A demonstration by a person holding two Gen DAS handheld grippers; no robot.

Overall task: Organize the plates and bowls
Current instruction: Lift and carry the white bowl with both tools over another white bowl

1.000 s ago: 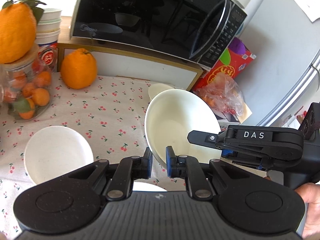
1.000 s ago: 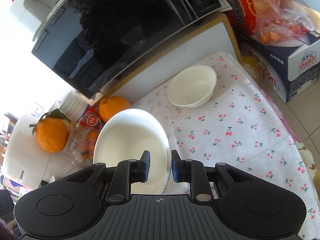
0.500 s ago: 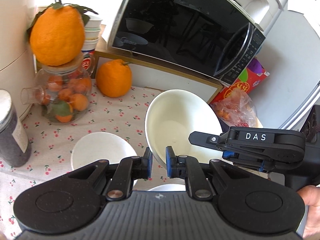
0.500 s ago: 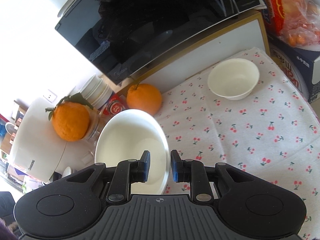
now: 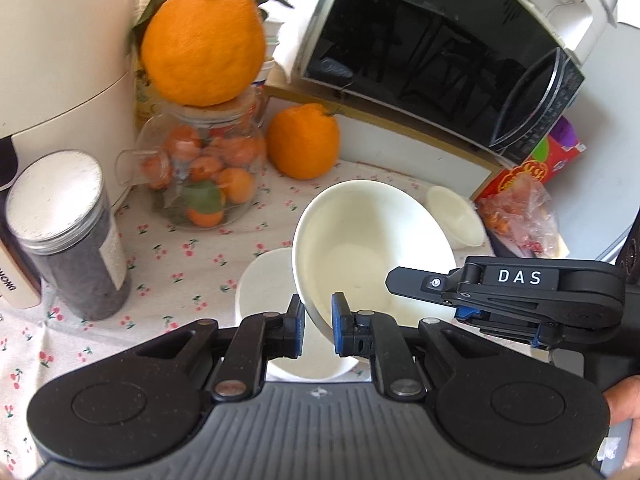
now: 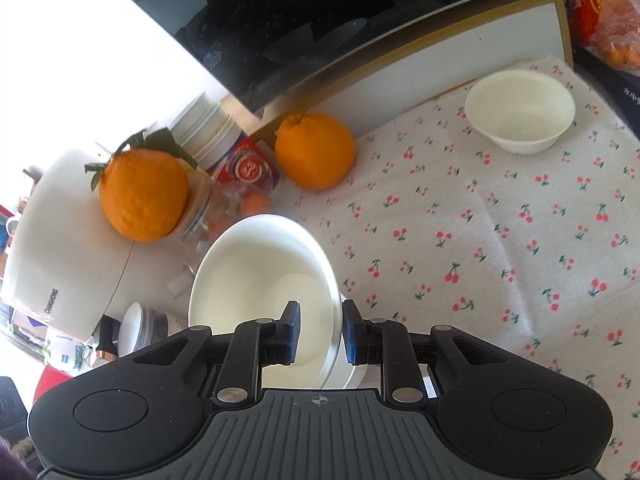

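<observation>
Two grippers, left (image 5: 316, 326) and right (image 6: 320, 334), pinch one tilted bowl's (image 5: 372, 256) rim; uneven pulling could slip it onto the bowl below (image 5: 264, 280).

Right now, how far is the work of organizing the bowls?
Nothing looks stacked yet. In hand: both the left gripper and right gripper clamp the rim of one large white bowl, tilted above a second bowl on the cloth. Left: set it in, then collect the small bowl near the microwave.

Home kitchen, microwave (image 5: 440, 52), fruit jar (image 5: 204, 176), cherry-print tablecloth (image 6: 500, 232)
</observation>
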